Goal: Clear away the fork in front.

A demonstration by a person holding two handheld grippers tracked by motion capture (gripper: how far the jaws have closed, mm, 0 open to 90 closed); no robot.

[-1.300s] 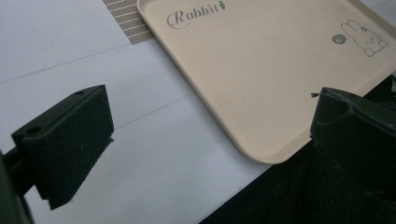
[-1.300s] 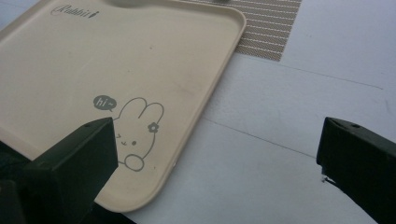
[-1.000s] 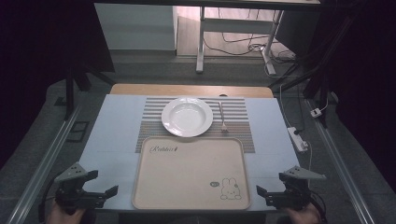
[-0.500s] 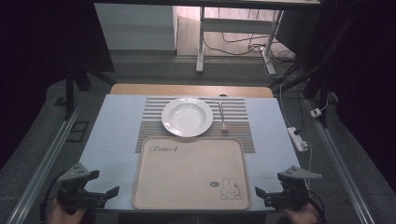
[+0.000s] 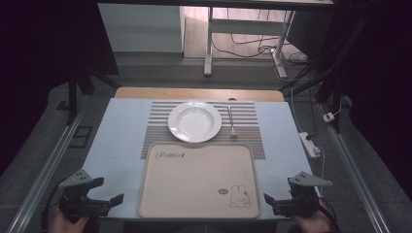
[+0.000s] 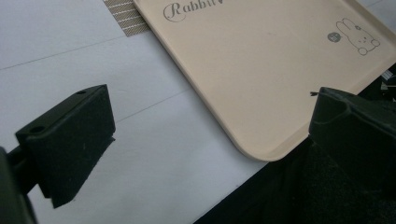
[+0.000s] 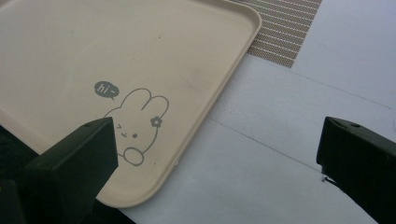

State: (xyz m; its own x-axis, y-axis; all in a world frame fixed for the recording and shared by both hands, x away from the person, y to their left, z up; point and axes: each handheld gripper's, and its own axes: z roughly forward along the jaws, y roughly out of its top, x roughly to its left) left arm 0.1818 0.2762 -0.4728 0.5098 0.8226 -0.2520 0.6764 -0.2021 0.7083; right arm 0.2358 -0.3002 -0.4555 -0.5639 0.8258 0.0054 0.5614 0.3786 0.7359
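The left hand-held gripper (image 5: 115, 199) and the right hand-held gripper (image 5: 268, 199) sit low at the near edge of the table (image 5: 116, 141), one at each near corner. Both are wide open and hold nothing. Between them lies the tray (image 5: 198, 179), flat and bare, with its near side right at the near edge of the table. Each gripper points in at a near corner of the tray but does not touch it.

It looks like the very start: the grippers are getting ready to take the tray by its two sides. Next, each one would need to slide in until one jaw goes over the raised rim, then close.

The rim is low and thin, so the jaws must come in flat. There is bare table on the left and right of the tray, so there is room to move in. Toward the far edge the tray meets a striped mat (image 5: 248, 116) with a plate (image 5: 194, 121) and a fork (image 5: 231, 122), so there is little room to push that way.
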